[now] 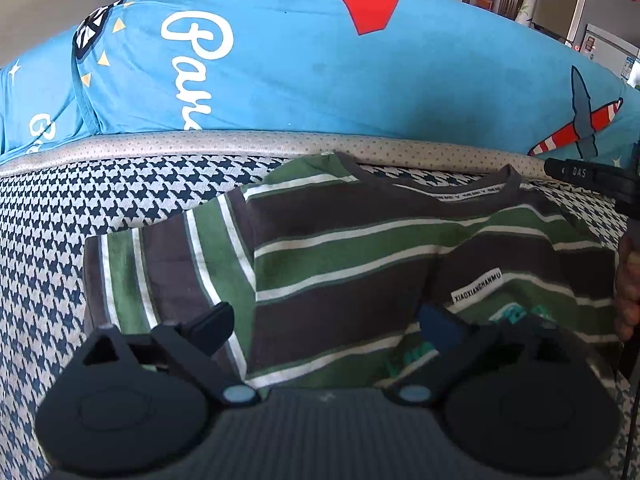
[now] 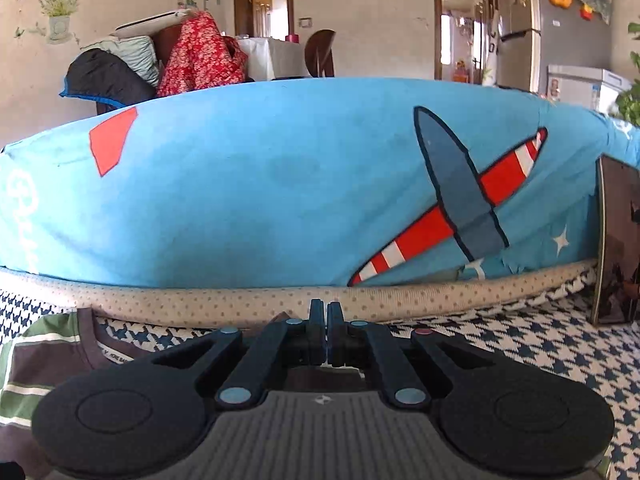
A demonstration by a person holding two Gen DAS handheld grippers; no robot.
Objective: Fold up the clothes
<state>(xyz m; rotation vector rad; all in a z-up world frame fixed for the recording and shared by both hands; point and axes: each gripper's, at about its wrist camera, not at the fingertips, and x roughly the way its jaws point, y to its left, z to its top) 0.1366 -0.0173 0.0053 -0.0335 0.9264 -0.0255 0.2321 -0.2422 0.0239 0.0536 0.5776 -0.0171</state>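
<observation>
A green, brown and white striped shirt (image 1: 352, 248) lies on the houndstooth cushion (image 1: 60, 220), collar toward the back, with its right side folded inward and a white label showing. My left gripper (image 1: 326, 328) hovers over the shirt's lower half, open, with nothing between its fingers (image 1: 212, 326). In the right wrist view, my right gripper (image 2: 326, 332) is shut just right of the shirt's collar (image 2: 100, 350). I see no cloth between its fingers. Part of the right tool (image 1: 580, 174) and a hand (image 1: 626, 288) show at the right edge of the left wrist view.
A big blue cushion (image 2: 260, 184) with an airplane print rises right behind the seat, along a beige dotted trim (image 2: 240, 304). A dark board (image 2: 616, 248) leans at the right. Clothes are piled on furniture (image 2: 160, 64) behind; a fridge (image 2: 572, 40) stands far right.
</observation>
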